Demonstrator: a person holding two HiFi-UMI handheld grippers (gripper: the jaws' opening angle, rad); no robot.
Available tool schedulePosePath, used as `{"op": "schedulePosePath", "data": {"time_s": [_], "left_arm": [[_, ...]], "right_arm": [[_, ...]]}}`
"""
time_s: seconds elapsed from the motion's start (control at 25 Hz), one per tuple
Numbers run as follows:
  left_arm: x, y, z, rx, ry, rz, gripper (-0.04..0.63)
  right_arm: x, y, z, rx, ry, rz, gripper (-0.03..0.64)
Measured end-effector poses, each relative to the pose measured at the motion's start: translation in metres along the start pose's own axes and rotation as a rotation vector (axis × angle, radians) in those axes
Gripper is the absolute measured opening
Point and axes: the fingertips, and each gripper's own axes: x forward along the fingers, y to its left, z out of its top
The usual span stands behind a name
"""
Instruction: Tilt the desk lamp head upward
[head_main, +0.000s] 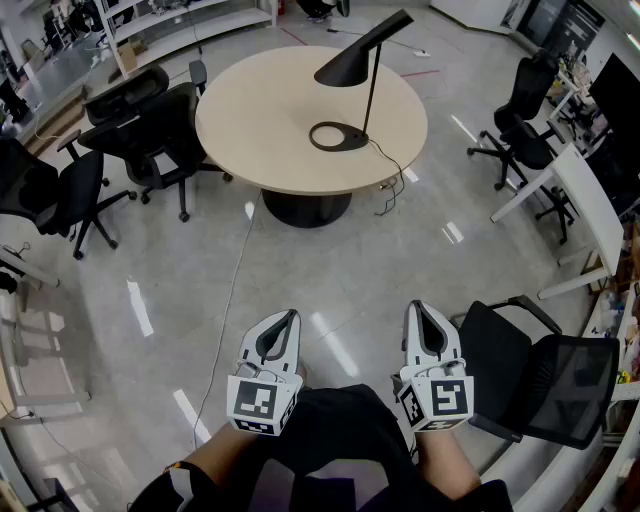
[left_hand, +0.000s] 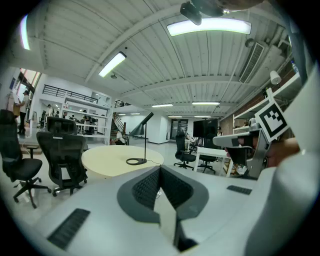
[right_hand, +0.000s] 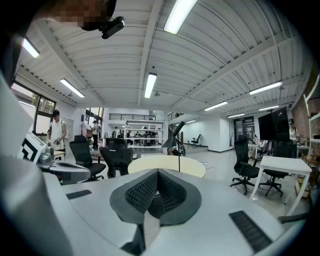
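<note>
Well apart from the counter, with bare floor between. Low in the head view, side by side: the left gripper and the right gripper, both with fingers pressed together, pinching nothing. Straight ahead and up the frame from them, right of centre on the round counter: the desk lamp. Roughly between the two grippers' lines, perhaps a shade closer to the right one.

Black all over: flat ring base, thin upright stem, cone-shaped lamp head at the top. Long axis of that cone slanting from wide mouth at lower left to narrow tip at upper right, mouth drooping toward the counter. Small and near centre above the closed fingers in both gripper views.

Likely calls for walking up first, then nudging the mouth end upward. Slim stem, flat base: apt to tip if pushed hard.
</note>
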Motion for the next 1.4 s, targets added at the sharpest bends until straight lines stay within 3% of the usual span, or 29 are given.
{"op": "schedulePosePath", "data": {"time_s": [0.28, 0.72, 1.08, 1.4], "left_arm": [[0.012, 0.052, 0.003, -0.02, 0.008, -0.017, 0.045], [0.081, 0.071, 0.028, 0.0, 0.001, 0.003, 0.045], [0.202, 0.069, 0.074, 0.028, 0.012, 0.079, 0.045], [0.314, 0.062, 0.104, 0.063, 0.009, 0.165, 0.045]], "right_arm": [[0.037, 0.017, 0.012, 0.008, 0.0, -0.044, 0.009], [0.108, -0.007, 0.023, 0.021, -0.027, 0.011, 0.009], [0.21, -0.093, 0.056, 0.018, -0.068, 0.093, 0.009], [0.287, -0.173, 0.059, 0.022, -0.069, 0.175, 0.009]]}}
